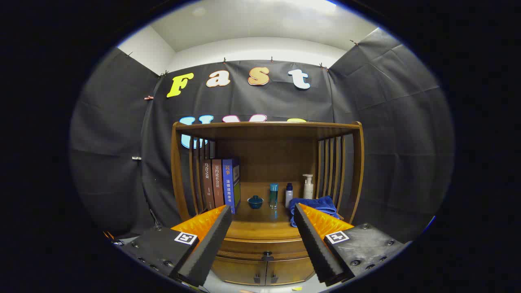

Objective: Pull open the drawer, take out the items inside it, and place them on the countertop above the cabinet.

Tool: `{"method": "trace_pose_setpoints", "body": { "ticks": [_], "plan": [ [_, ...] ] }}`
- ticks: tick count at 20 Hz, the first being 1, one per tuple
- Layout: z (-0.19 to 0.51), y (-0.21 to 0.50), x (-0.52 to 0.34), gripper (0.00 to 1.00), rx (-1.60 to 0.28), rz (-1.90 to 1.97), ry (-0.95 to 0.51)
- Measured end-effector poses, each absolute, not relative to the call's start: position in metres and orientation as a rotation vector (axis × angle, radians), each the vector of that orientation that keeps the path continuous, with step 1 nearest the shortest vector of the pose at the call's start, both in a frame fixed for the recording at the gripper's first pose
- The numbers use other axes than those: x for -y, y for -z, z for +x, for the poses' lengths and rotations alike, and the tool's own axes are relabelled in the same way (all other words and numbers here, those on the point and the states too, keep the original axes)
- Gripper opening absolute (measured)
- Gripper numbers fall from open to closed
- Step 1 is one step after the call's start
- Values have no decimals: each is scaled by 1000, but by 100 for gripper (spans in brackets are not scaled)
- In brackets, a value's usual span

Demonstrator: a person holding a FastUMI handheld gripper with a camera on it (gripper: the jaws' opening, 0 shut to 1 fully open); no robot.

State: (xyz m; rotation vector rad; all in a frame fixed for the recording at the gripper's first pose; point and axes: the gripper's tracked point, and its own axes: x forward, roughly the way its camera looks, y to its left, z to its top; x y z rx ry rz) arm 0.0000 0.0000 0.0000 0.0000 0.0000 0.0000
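Wooden drawer (pixel 266 246) closed, knob (pixel 267 256) centred ahead | gripper (pixel 262 211) fingers wide, empty, aligned for approach | countertop (pixel 264 226) awaits items

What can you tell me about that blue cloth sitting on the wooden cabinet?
The blue cloth looks like soft towel fabric, crumpled into a loose heap, not folded flat. It lies on the countertop at the right, near the slatted side, in front of a white pump bottle. The open gripper is short of it; one finger hides part of its near edge.
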Motion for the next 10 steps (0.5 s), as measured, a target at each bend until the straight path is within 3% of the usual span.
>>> {"method": "trace_pose_setpoints", "body": {
  "ticks": [10],
  "plan": [
    [6, 4, 12, 99, -14, 21, 5]
  ]
}}
